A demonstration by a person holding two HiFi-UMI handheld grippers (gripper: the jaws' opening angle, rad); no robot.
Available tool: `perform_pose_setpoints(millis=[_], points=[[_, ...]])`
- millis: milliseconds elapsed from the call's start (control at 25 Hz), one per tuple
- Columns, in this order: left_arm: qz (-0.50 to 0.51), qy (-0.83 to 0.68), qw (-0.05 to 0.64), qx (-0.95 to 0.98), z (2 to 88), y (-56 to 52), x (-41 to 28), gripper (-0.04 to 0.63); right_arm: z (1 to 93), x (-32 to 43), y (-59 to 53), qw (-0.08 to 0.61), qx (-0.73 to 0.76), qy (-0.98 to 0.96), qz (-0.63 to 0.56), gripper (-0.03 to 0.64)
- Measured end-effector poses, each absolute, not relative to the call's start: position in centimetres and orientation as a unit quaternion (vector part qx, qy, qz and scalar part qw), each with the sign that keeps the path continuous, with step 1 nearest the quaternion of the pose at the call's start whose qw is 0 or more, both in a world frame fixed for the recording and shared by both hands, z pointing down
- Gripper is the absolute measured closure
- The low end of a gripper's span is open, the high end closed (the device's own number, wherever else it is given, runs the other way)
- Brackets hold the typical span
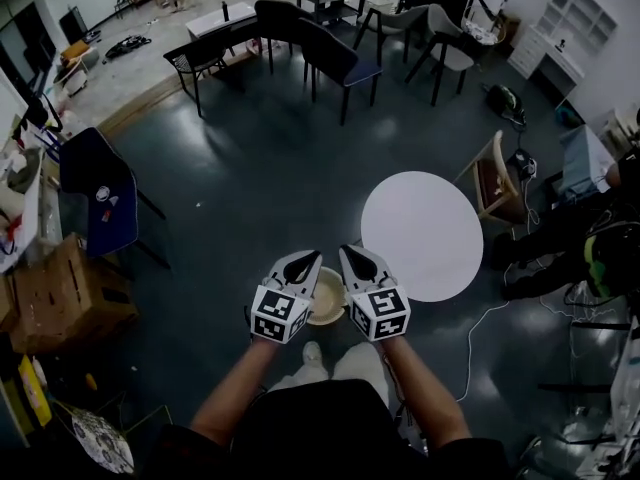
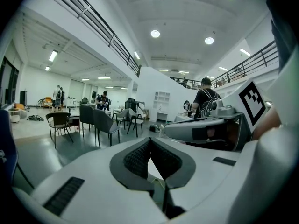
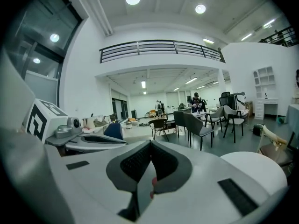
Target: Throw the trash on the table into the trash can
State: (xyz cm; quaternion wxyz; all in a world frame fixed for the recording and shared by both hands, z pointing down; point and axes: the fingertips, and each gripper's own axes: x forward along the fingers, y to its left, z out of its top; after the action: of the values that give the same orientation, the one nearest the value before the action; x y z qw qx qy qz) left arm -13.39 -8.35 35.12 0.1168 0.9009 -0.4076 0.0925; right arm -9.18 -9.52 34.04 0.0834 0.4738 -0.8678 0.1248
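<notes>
In the head view I hold both grippers side by side at waist height, pointing forward. The left gripper [image 1: 303, 262] has its jaws closed together with nothing between them, and so does the right gripper [image 1: 357, 259]. Just beneath and between them a beige round trash can [image 1: 327, 306] stands on the dark floor, partly hidden by the grippers. The white round table [image 1: 422, 234] lies ahead to the right and its top looks bare. In their own views the left gripper [image 2: 149, 142] and right gripper [image 3: 150, 144] show pads touching. The table's edge [image 3: 256, 170] appears low right.
A wooden chair [image 1: 493, 180] stands at the table's right side, and a white cable [image 1: 487, 320] trails over the floor there. A dark blue chair [image 1: 98, 200] and a cardboard box [image 1: 62, 296] are at the left. Dark chairs and tables [image 1: 330, 58] fill the far room.
</notes>
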Motion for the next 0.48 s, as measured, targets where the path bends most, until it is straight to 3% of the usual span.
perform_pose_setpoints(millis=[480], points=[[0.050,-0.425,0.070,0.901,27.1,-9.5,-13.4,0.580,26.2,-9.3,-10.4,0.026,0.462,-0.882,0.087,0.598]])
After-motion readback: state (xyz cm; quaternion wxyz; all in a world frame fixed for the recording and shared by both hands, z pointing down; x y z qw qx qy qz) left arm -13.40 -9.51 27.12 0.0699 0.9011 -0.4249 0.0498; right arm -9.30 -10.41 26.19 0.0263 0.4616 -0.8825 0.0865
